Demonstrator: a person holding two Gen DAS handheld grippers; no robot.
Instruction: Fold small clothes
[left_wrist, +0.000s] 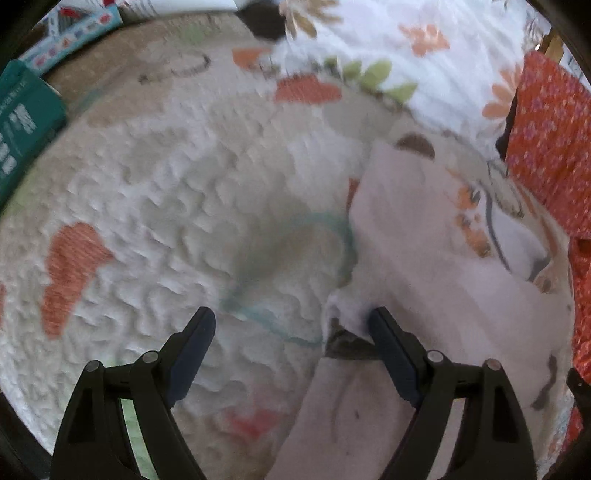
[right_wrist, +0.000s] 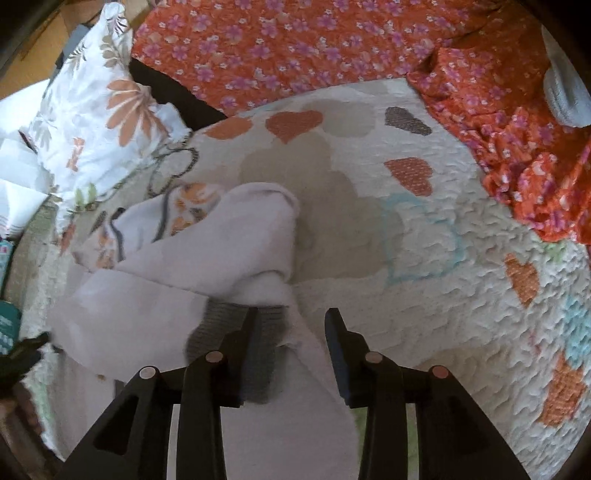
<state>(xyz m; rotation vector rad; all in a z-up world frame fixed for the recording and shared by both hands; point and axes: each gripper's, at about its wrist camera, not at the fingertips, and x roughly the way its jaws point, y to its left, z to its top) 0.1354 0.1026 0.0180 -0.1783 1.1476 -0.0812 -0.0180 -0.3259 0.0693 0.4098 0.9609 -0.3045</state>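
I see both claws, left gripper (left_wrist: 291, 328) and right gripper (right_wrist: 291, 325), standing open over the cream quilted heart-print bedspread (right_wrist: 424, 295); a pale lilac knit garment (right_wrist: 177, 295) lies left.

Both wrist views downward, near quilt (left_wrist: 147, 192)

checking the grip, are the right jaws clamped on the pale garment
No, the right gripper stands open, with the pale garment lying loose under its left finger.

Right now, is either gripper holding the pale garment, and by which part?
Nothing is held. The left gripper is open beside the pale garment; the right gripper is open over its edge, pads not pressing.
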